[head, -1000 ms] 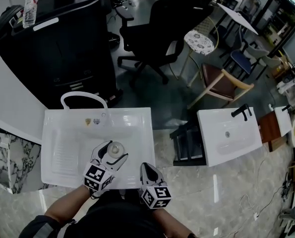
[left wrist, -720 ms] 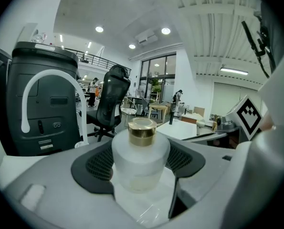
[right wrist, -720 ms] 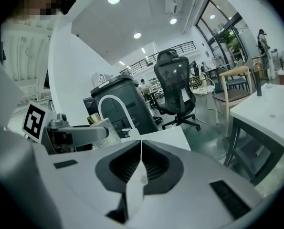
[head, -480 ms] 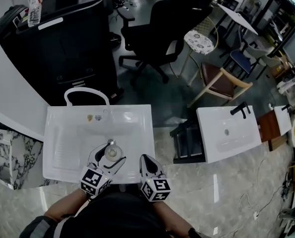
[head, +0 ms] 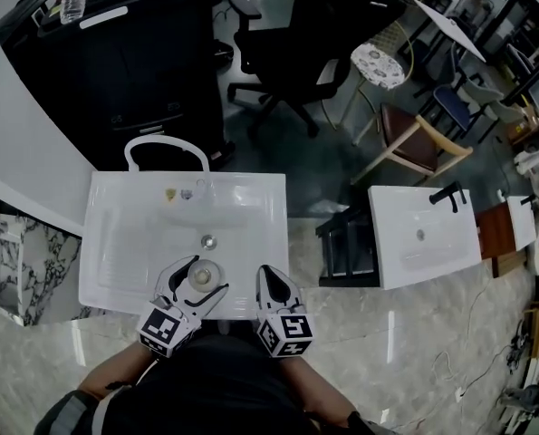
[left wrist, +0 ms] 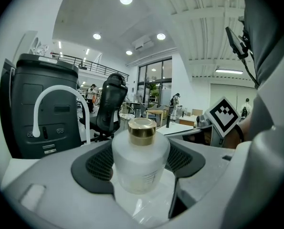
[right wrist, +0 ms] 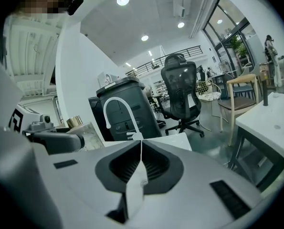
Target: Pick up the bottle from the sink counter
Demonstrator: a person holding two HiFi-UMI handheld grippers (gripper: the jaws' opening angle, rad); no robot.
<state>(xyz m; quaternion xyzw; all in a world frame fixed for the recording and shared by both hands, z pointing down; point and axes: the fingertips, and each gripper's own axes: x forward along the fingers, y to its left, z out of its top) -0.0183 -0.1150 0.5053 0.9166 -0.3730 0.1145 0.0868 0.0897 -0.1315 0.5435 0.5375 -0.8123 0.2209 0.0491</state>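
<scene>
A frosted glass bottle [left wrist: 141, 161] with a gold cap [left wrist: 142, 128] sits between the jaws of my left gripper [left wrist: 141, 168], which is shut on it and holds it upright. In the head view the bottle [head: 199, 277] shows from above, over the near part of the white sink [head: 115, 243], gripped by the left gripper [head: 194, 279]. My right gripper [head: 271, 284] hovers beside it at the sink's near right edge, jaws pressed together with nothing in them. From the right gripper view [right wrist: 141, 144] the bottle [right wrist: 87, 133] shows at the left.
A white curved faucet [head: 165, 148] stands at the sink's far edge, the drain [head: 208, 240] in the basin. Behind are a black cabinet [head: 133, 62] and an office chair [head: 296, 34]. A second white sink [head: 423, 238] stands to the right.
The left gripper with the bottle has drawn back toward the sink's near edge, uncovering the drain. The right gripper has stayed beside it.
</scene>
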